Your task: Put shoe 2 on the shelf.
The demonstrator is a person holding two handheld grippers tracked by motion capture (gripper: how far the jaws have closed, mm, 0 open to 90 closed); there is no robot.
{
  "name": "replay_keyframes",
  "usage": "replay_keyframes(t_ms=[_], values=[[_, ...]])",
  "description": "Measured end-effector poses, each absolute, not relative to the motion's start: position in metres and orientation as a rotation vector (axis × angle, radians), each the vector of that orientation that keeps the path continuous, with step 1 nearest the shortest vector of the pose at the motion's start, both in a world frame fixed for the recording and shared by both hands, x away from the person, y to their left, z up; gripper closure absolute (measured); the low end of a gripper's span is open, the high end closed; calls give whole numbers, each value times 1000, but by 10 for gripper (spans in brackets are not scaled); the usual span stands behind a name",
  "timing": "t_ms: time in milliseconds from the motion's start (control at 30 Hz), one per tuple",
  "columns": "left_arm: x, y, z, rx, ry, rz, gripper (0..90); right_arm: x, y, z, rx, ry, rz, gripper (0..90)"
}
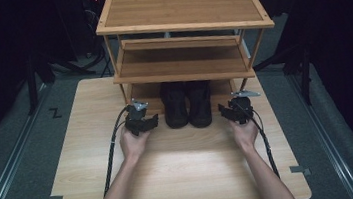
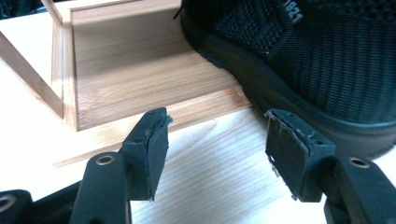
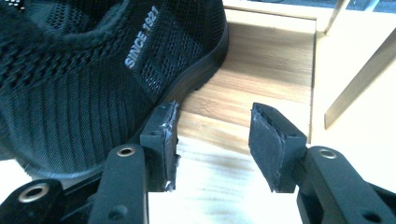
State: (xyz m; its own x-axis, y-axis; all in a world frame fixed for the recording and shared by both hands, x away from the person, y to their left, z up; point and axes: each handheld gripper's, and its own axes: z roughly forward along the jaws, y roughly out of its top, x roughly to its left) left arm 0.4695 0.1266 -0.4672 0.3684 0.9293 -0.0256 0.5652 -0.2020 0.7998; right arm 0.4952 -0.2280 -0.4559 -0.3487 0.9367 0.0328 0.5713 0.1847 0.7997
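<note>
Two black mesh shoes stand side by side on the bottom board of a wooden rack (image 1: 182,13), toes toward me: the left shoe (image 1: 175,104) and the right shoe (image 1: 199,103). My left gripper (image 1: 153,122) sits open on the table just left of the left shoe (image 2: 317,60), jaws empty, its right pad close to the sole. To the right of the right shoe (image 3: 84,79), which reads "SINCE 1921", my right gripper (image 1: 222,110) is open too, its left pad beside the sole.
The rack has three wooden levels and stands at the far end of a light wood table (image 1: 173,180). Its thin upright posts (image 2: 28,70) flank the shoes. Cables trail from both grippers back along the table. Dark floor surrounds the table.
</note>
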Motion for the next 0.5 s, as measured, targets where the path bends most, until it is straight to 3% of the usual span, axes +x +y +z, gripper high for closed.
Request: replay_keyframes(t_ms=[500], values=[[440,137,-460,1835,1246,614,389,464,-245,-450,1383,1999,1131,520]])
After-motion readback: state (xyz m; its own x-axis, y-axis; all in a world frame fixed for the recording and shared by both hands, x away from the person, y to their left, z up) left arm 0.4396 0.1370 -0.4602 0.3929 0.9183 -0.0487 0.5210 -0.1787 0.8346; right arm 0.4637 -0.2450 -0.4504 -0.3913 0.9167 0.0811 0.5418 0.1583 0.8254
